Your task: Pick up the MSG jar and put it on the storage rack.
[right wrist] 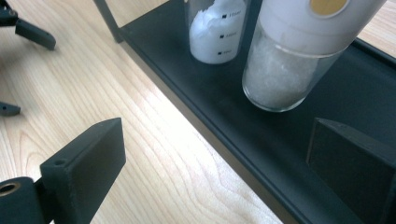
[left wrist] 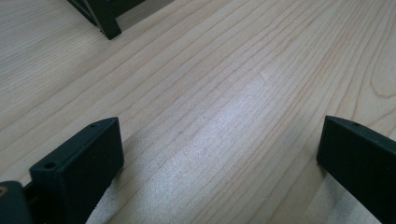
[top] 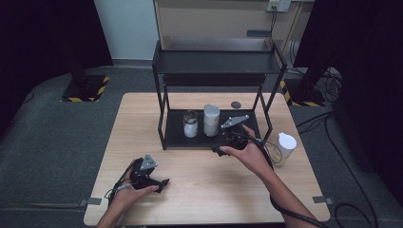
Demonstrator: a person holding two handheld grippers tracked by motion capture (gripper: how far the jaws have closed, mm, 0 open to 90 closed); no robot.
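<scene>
Black jaws spread wide on the right gripper (top: 228, 142), nothing between them; it hovers at the front edge of the rack's lower shelf (top: 178, 140), one jaw over the wood, the other over the dark tray, as the right gripper view shows; just ahead stands the tall shaker (right wrist: 299, 51), white-capped, coarse white grains behind clear glass, upright on the shelf; beside it, to its left from the high view, the smaller jar (right wrist: 217, 32) of white powder with printed marks, upright too, the two near each other but apart. Judging from that, both containers look placed, and the open, empty jaws read as a release done rather than a grab about to start, though I can't be sure which; it could equally be the approach to pick the shaker up. Over on the left, the left gripper (top: 154, 183) rests low on the wooden table (left wrist: 210, 93), jaws parted, bare grain between them, idle, well away from the rack. Off to the right of the rack, a white lidded cup (top: 286, 145) sits on the table, untouched; if more is to be shelved, that's my guess for what's left; the upper shelf (top: 216, 61) stands bare.
</scene>
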